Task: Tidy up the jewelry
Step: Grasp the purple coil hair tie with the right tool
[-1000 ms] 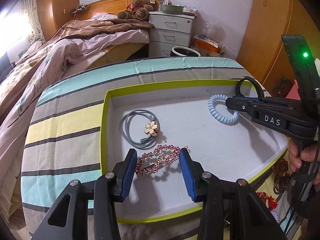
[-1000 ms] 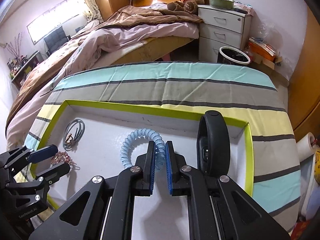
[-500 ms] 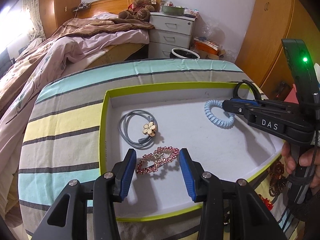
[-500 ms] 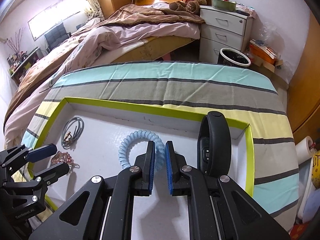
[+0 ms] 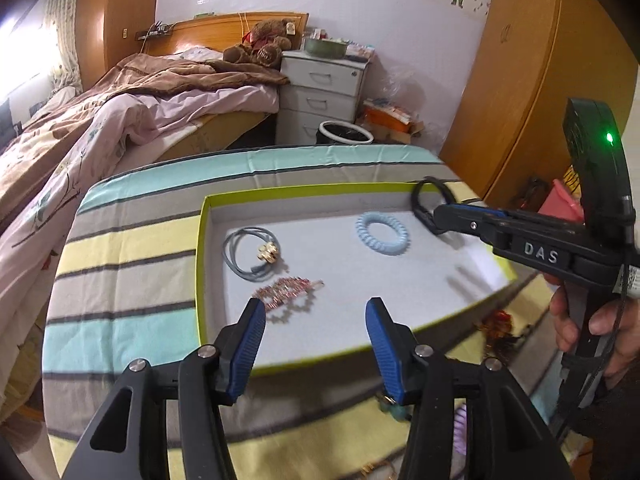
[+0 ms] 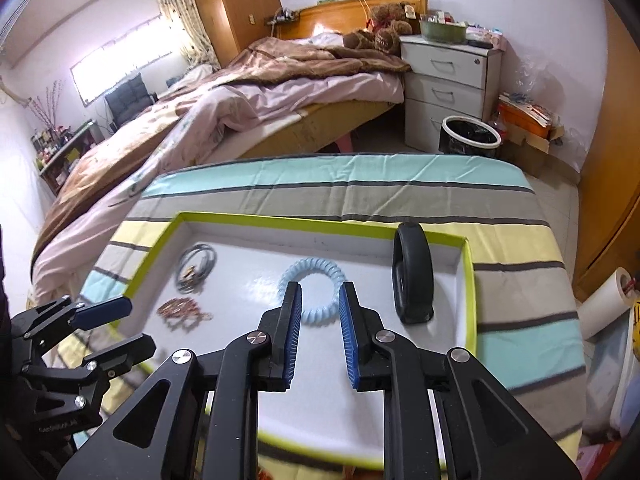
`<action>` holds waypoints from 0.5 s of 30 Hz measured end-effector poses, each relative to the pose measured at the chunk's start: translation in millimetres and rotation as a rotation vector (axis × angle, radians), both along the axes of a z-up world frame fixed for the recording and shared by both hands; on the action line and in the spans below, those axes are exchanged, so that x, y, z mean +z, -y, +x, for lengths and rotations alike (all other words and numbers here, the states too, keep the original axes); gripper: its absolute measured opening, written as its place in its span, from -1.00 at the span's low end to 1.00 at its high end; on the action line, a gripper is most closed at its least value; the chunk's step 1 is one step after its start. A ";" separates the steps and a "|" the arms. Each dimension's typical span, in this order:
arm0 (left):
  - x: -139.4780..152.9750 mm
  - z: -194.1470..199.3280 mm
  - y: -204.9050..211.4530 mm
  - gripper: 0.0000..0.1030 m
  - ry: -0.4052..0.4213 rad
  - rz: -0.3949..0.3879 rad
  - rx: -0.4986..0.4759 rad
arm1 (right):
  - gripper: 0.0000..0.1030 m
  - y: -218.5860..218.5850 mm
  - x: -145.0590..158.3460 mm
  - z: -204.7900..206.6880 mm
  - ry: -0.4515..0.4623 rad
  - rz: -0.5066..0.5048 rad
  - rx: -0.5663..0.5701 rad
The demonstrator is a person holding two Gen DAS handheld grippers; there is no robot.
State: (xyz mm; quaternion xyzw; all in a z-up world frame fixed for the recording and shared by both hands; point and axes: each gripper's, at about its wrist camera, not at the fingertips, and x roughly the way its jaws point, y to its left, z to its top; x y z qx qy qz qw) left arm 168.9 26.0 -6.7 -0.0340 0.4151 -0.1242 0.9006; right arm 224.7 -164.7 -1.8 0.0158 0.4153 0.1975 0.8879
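Observation:
A green-rimmed white tray [image 5: 202,264] [image 6: 469,280] lies on a striped cloth. In it rest a grey hair tie with a gold flower [image 5: 250,254] [image 6: 194,266], a pink rhinestone clip [image 5: 286,292] [image 6: 180,310], a light blue spiral hair tie [image 5: 382,234] [image 6: 314,290] and a black band [image 5: 422,204] [image 6: 412,276]. My left gripper [image 5: 316,322] [image 6: 116,326] hovers just behind the pink clip, jaws opening, nothing between them. My right gripper [image 6: 320,308] [image 5: 444,212] hangs above the near edge of the blue tie, jaws opening, pads clear of it.
More jewelry [image 5: 496,328] lies on the cloth near the tray's front edge. A person's hand [image 5: 588,320] holds the right gripper's handle. Beyond the table are a bed [image 6: 240,92], a white drawer unit [image 6: 450,80] and a bin [image 6: 470,136].
Both grippers pulled back and up from the tray. The right gripper let go of the blue spiral tie, which now lies flat. The left jaws widened, leaving the pink clip on the tray.

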 end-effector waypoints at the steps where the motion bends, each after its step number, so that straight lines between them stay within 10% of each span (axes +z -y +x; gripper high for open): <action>1: 0.9 -4.0 0.0 0.01 0.000 0.000 -0.001 | -0.57 2.4 2.1 -6.9 0.007 0.013 0.002; 15: -8.5 -79.9 -11.9 0.01 -0.028 -0.054 0.011 | -0.33 21.9 -11.9 -94.8 -0.031 0.039 0.010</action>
